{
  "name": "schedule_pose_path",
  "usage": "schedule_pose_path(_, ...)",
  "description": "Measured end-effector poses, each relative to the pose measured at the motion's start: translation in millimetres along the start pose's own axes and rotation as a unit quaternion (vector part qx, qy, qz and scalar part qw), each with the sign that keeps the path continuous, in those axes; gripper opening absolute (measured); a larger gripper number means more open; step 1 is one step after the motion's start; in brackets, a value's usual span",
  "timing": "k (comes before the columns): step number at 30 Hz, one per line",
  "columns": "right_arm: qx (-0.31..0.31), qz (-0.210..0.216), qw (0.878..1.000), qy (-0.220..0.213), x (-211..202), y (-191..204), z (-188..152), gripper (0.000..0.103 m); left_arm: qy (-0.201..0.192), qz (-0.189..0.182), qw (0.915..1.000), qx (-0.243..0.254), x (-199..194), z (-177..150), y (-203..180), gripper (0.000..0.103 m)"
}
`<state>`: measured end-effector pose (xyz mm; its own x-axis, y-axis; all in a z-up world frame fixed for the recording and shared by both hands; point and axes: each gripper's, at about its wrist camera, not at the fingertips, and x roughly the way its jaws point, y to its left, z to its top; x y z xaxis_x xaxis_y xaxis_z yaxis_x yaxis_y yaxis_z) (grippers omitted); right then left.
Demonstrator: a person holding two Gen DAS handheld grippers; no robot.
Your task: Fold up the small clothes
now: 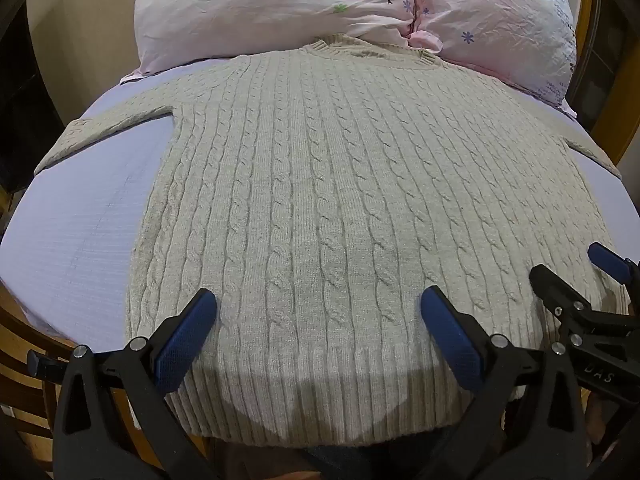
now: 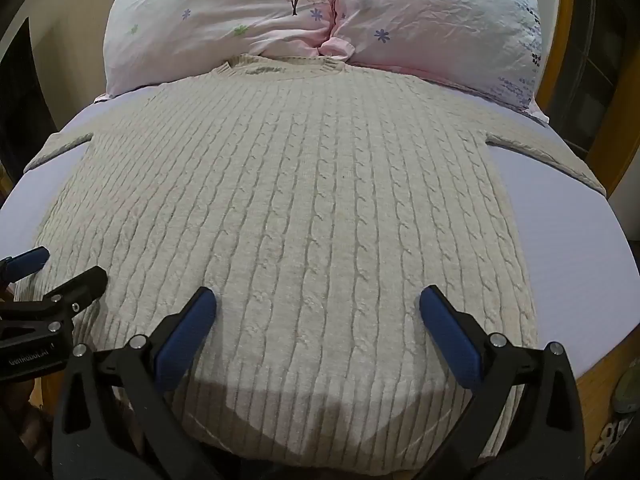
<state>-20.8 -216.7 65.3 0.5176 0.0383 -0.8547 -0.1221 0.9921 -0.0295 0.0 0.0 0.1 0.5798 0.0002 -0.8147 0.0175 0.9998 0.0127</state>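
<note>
A cream cable-knit sweater (image 1: 320, 200) lies flat and spread out on a lilac bed sheet (image 1: 72, 232), collar at the far end, ribbed hem nearest me. It also fills the right wrist view (image 2: 288, 208). Both sleeves stretch out sideways to the sheet's edges. My left gripper (image 1: 318, 304) is open above the hem, left of centre, holding nothing. My right gripper (image 2: 318, 304) is open above the hem, right of centre, empty. Each gripper shows at the edge of the other's view: the right gripper (image 1: 572, 276) in the left wrist view, the left gripper (image 2: 64, 268) in the right wrist view.
Two pink floral pillows (image 1: 304, 8) lie at the far end against the sweater's collar, also in the right wrist view (image 2: 320, 12). A wooden bed frame (image 1: 612, 120) borders the mattress at right. The sheet (image 2: 568, 248) is bare beside the sweater.
</note>
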Motion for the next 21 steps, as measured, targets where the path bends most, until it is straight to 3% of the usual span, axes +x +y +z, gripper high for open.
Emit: schedule_pose_path(21, 0.004, 0.002, 1.000, 0.002, -0.3, 0.2, 0.0, 0.101, 0.000, 0.000, 1.0000, 0.000, 0.0, 0.0, 0.1, 0.102)
